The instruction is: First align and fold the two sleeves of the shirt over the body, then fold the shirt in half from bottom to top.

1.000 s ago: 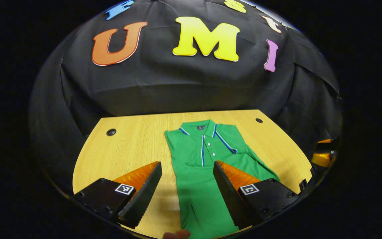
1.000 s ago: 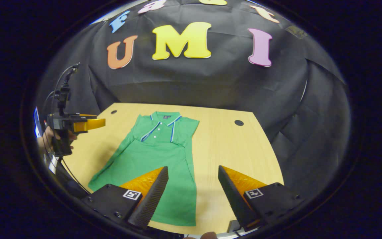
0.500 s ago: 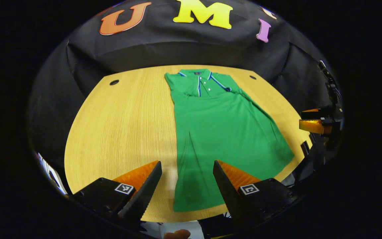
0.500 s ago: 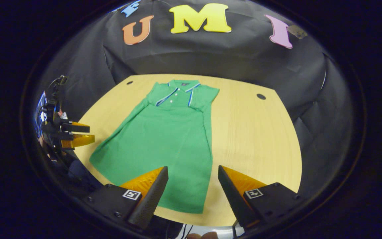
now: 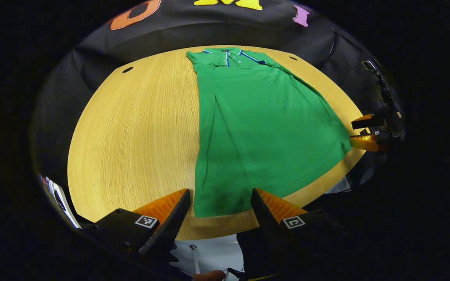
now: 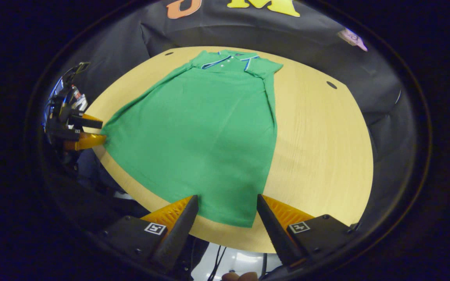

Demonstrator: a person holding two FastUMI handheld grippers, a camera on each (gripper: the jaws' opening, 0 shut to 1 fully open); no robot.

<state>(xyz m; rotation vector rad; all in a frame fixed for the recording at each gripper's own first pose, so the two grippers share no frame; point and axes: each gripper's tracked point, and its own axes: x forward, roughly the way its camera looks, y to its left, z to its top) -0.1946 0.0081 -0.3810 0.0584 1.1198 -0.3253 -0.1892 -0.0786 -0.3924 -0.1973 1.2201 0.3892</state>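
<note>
Both tools are spread wide, gripping nothing. The left gripper [image 5: 217,203] hangs over the near edge of the table with its jaws released, the bottom left corner of the green short-sleeved polo shirt with blue-and-white trim [image 5: 264,121] lying in the gap between its two fingers [image 5: 168,230]; whether the tips touch the cloth I cannot tell. The right gripper [image 6: 227,208] is just as loose, its jaws parted over the other bottom corner of the shirt [image 6: 205,128], with the hem running between its fingers [image 6: 176,232].

The shirt lies flat and face up on the pale wooden tabletop [image 5: 131,128], collar at the far side toward the black cloth wall [image 5: 217,29] and hem at the near edge. Both sleeves are already folded in over the body, so the sides run almost straight from shoulders to hem. The bottom half is not yet folded up.

In the left gripper view the right gripper [image 5: 365,132] shows at the far right, beside the hem's right corner. In the right gripper view the left gripper [image 6: 84,132] shows at the far left, just beside the hem's left corner
</note>
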